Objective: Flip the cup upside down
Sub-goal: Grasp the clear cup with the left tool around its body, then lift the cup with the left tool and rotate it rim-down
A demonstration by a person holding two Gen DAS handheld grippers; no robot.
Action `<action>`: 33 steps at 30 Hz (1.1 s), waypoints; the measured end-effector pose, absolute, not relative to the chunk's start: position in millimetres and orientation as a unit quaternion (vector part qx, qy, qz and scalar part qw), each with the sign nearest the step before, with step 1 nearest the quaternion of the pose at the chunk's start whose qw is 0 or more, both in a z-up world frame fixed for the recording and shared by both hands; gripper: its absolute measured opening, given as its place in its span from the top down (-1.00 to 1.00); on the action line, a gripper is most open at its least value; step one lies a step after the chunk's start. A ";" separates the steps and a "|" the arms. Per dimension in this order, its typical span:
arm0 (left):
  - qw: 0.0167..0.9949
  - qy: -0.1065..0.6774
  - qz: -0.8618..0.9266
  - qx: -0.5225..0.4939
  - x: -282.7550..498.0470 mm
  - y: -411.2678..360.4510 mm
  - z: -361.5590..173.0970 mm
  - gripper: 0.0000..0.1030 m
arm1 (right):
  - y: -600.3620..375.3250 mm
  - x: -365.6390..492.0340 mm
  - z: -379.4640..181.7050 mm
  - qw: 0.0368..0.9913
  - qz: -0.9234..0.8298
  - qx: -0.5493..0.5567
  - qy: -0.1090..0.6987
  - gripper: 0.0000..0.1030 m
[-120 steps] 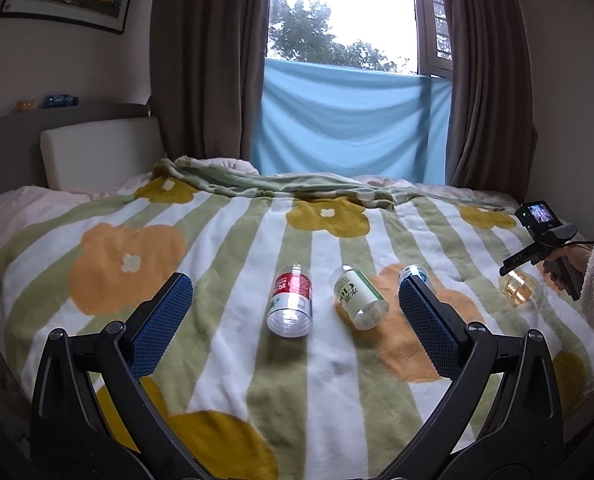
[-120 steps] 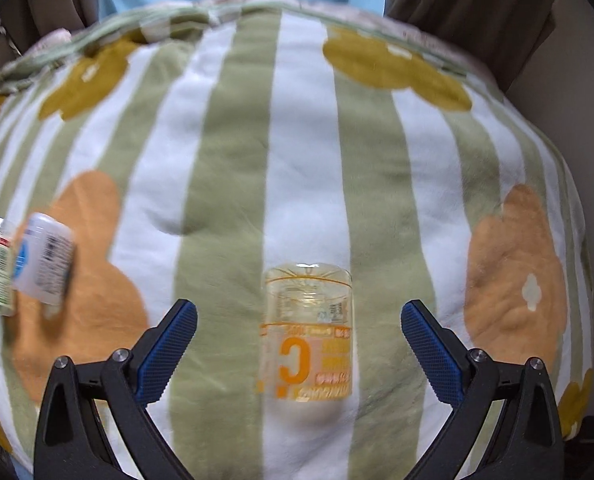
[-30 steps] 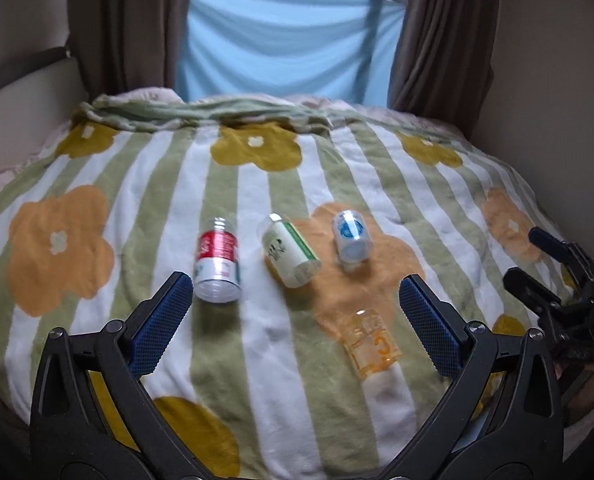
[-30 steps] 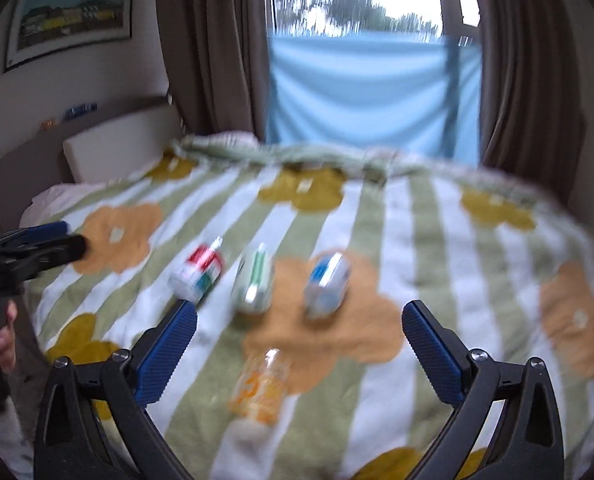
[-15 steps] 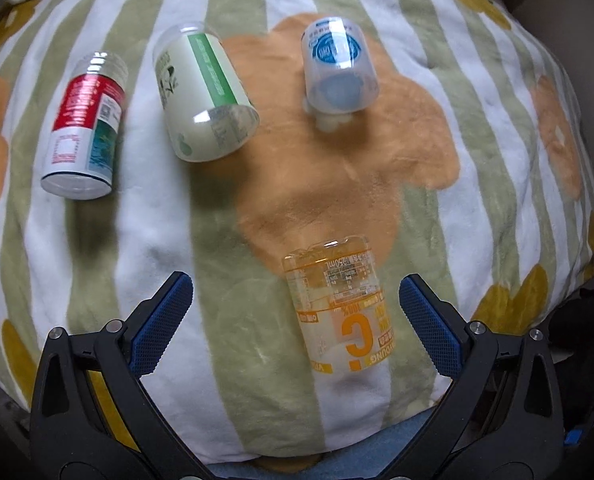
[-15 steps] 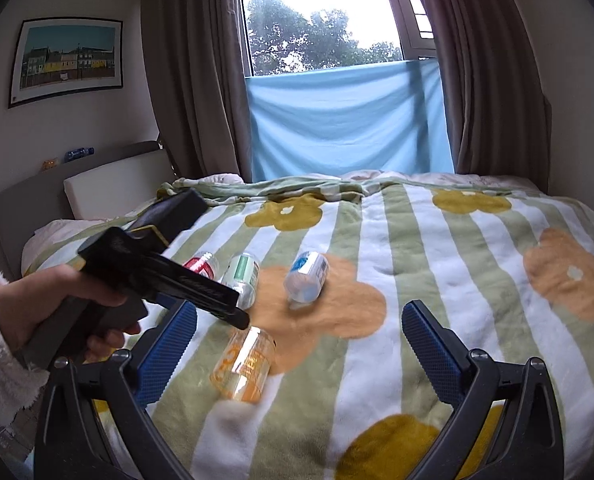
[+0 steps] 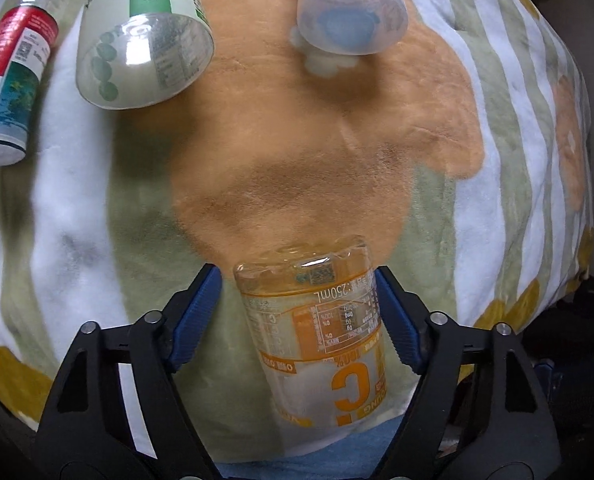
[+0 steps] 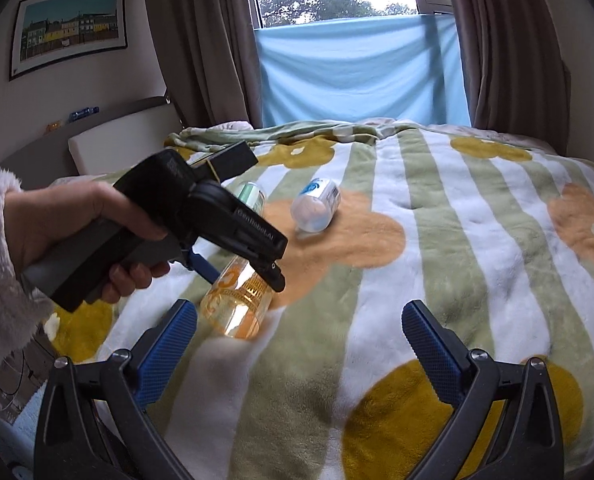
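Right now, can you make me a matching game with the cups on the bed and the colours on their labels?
Things:
1. cup between the left gripper's fingers
2. cup at the far left
3. big cup beside it
4. cup at the top right

Colours:
A. blue
B. orange
C. red
D. green

Pairs: 1-B, 2-C, 3-D, 4-A. All four lie on their sides on the blanket.

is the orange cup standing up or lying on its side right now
On its side. The orange cup lies lengthwise on the blanket between the left gripper fingers, printed text sideways; the right wrist view also shows it tipped over.
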State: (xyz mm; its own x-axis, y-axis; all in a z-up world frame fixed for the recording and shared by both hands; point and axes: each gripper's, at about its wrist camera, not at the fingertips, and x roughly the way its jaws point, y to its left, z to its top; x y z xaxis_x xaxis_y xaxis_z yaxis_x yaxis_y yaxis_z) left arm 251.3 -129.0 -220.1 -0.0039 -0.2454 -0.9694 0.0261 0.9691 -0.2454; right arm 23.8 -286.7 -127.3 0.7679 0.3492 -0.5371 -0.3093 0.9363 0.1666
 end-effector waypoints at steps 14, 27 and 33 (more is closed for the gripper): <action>0.769 0.621 -0.138 -0.070 234.2 -121.8 -182.1 -0.18 | -287.0 29.9 -129.6 0.937 0.178 0.029 0.300 -0.99; 0.942 0.313 -0.113 0.031 179.1 -133.0 -148.9 -0.19 | -282.2 32.9 -142.8 0.931 0.189 0.029 0.310 -0.99; 0.936 0.332 -0.108 0.041 176.7 -142.9 -168.1 -0.19 | -277.5 37.2 -146.1 0.929 0.208 0.025 0.307 -0.99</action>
